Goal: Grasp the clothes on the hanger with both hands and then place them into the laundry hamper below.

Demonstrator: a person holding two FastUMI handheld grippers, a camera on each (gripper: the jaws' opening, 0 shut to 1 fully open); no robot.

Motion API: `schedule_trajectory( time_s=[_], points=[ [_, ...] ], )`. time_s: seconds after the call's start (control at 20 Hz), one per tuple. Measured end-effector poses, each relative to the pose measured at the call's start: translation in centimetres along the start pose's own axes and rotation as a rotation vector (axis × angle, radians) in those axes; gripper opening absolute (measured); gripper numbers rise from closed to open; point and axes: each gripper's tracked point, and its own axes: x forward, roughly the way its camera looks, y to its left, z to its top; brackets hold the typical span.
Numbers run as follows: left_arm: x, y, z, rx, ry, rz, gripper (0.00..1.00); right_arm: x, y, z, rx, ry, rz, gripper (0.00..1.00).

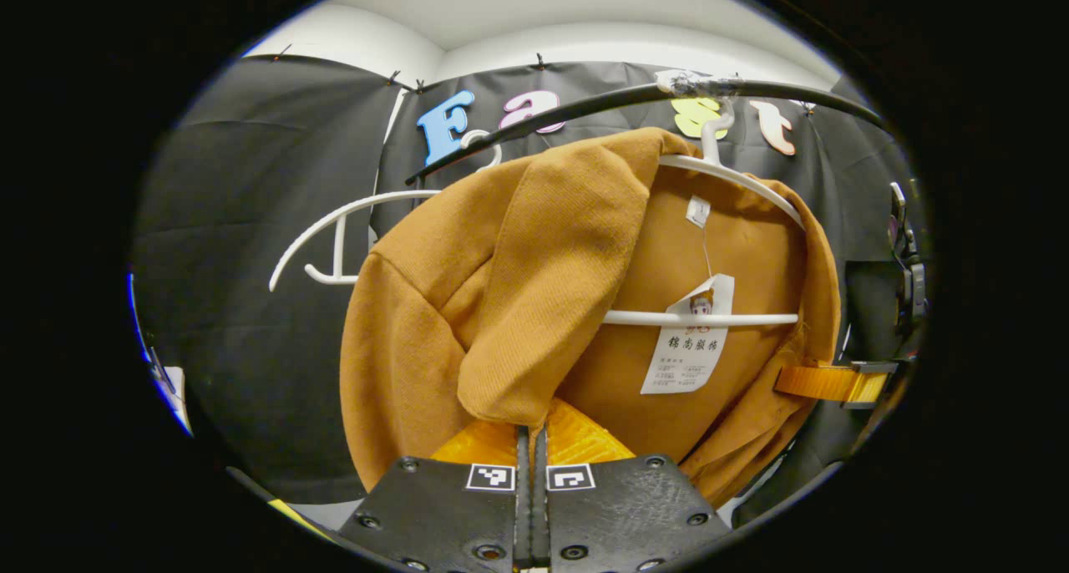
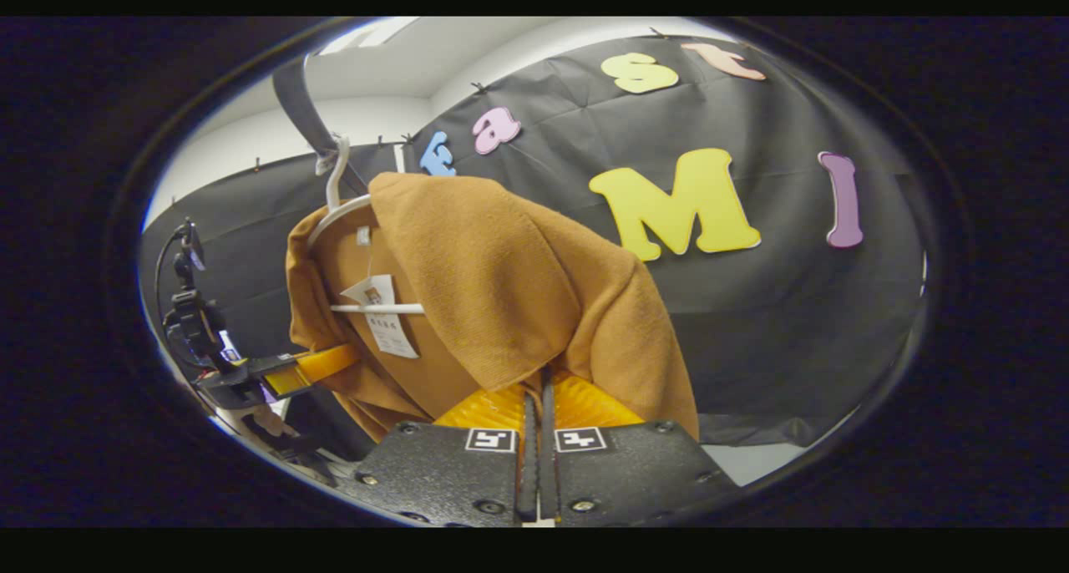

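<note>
- The brown garment (image 1: 534,289) hangs on a white hanger (image 1: 727,172) from the dark rail (image 1: 585,105), at about 12 o'clock from both my tongs. One shoulder is folded forward over the front, so a paper tag (image 1: 689,339) and the hanger's crossbar show inside the open neck.
- My left tongs (image 1: 531,439) are closed on the lower edge of that folded flap; the cloth goes down between the two fingers, so I judge they pinch it.
- My right tongs (image 2: 534,410) are closed in the same way on the hem of the garment's other side, seen in the right gripper view. In the left gripper view this tool shows at 3 o'clock, touching the garment's edge.
- I think both grips are low on the cloth so that I can pull the garment off the hanger without touching the hook.
- A second white hanger (image 1: 334,239) hangs bare at 10 o'clock on the same rail.
- The garment is not yet off its hanger; I cannot see the hamper.
</note>
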Motion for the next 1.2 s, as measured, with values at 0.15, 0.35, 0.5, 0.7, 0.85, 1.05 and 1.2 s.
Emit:
schedule_trajectory(
  time_s=[0.15, 0.35, 0.5, 0.7, 0.85, 1.05, 1.2],
  points=[
    [-1.0, -0.4, 0.0, -0.016, 0.015, -0.050, 0.04, -0.5, 0.7, -0.3, 0.060, -0.015, 0.104, 0.05],
    [-2.6, 0.8, 0.9, 0.015, 0.011, -0.078, 0.00, -1.4, 1.9, 0.8, 0.152, -0.061, 0.299, 0.05],
    [-4.0, 2.0, 3.0, -0.020, -0.026, -0.090, 0.04, -2.8, 2.4, 3.2, 0.305, -0.117, 0.409, 0.04],
    [-5.1, 3.5, 5.7, -0.063, -0.078, -0.094, 0.00, -4.9, 3.1, 6.0, 0.446, -0.189, 0.509, 0.04],
    [-5.5, 5.1, 8.1, -0.076, -0.122, -0.092, 0.00, -6.6, 3.7, 7.9, 0.480, -0.244, 0.556, 0.04],
    [-4.5, 7.7, 10.2, -0.084, -0.152, -0.073, 0.04, -7.8, 1.8, 11.0, 0.537, -0.347, 0.546, 0.04],
    [-3.9, 8.3, 10.6, -0.090, -0.143, -0.079, 0.00, -8.3, -0.4, 12.4, 0.577, -0.411, 0.487, 0.02]
  ],
)
